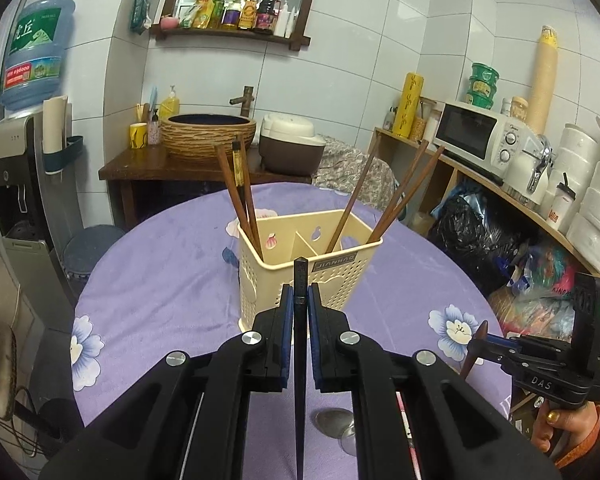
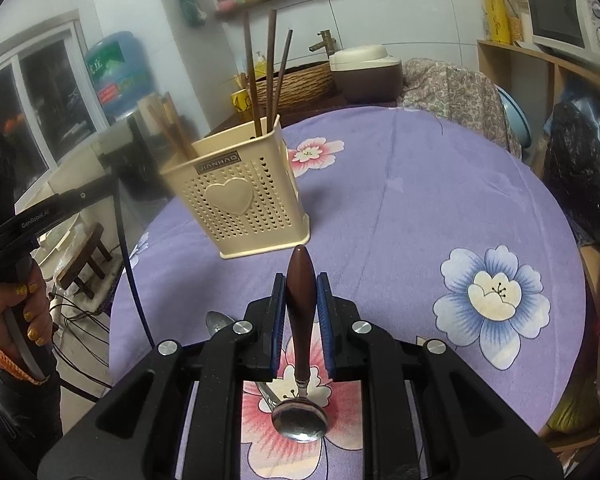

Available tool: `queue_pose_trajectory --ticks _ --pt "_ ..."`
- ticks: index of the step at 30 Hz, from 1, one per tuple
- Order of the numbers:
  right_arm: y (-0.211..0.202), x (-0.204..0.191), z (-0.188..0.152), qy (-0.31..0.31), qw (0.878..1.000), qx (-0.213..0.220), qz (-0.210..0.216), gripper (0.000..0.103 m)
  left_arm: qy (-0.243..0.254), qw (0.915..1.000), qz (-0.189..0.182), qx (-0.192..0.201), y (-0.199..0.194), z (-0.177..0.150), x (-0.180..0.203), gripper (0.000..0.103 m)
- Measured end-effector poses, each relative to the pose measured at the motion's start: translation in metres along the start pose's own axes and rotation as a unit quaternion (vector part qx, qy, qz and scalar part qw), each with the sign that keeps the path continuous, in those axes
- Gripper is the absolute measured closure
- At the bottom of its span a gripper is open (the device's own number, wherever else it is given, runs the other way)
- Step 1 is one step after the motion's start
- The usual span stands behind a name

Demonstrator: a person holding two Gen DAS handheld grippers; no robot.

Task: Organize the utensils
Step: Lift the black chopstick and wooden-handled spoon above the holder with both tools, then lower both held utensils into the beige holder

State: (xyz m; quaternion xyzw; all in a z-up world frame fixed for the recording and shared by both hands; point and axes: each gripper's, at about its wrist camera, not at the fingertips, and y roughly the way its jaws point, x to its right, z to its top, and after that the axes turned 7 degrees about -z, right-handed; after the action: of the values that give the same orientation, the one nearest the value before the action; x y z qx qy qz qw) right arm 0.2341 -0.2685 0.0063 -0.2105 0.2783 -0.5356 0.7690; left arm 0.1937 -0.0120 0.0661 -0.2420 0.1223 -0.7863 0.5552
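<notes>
Fingers of the left gripper [image 1: 300,300] hold a dark chopstick [image 1: 299,360]; the right gripper [image 2: 301,304] holds a spoon [image 2: 300,320] by its brown handle. Cream basket [image 1: 300,268] with chopsticks stands at frame centre on the purple desk [image 2: 420,200].

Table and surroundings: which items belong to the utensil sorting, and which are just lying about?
Job:
- dark chopstick in left gripper
- wooden-handled spoon in right gripper
- cream utensil holder
- brown chopsticks already in it

Lying about:
- microwave
- rice cooker
- water bottle
</notes>
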Motion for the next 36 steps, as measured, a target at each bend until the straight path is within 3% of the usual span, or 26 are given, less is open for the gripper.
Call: queue_pose_trajectory --ticks 20,29,36 --pt "-0.014 -0.037 0.043 -0.051 0.998 0.025 0.016 0.087 0.017 0.9992 -0.016 0.033 -0.024 0.023 0.008 0.095" --pt "-0.040 -0.070 0.120 -0.085 0.994 0.065 0.030 0.087 0.035 0.9974 -0.038 0.050 -0.034 0.075 0.019 0.095" --pt "-0.053 -0.105 0.193 -0.093 0.988 0.126 0.008 0.087 0.046 0.9931 -0.005 0.108 -0.049 0.139 0.022 0.095"
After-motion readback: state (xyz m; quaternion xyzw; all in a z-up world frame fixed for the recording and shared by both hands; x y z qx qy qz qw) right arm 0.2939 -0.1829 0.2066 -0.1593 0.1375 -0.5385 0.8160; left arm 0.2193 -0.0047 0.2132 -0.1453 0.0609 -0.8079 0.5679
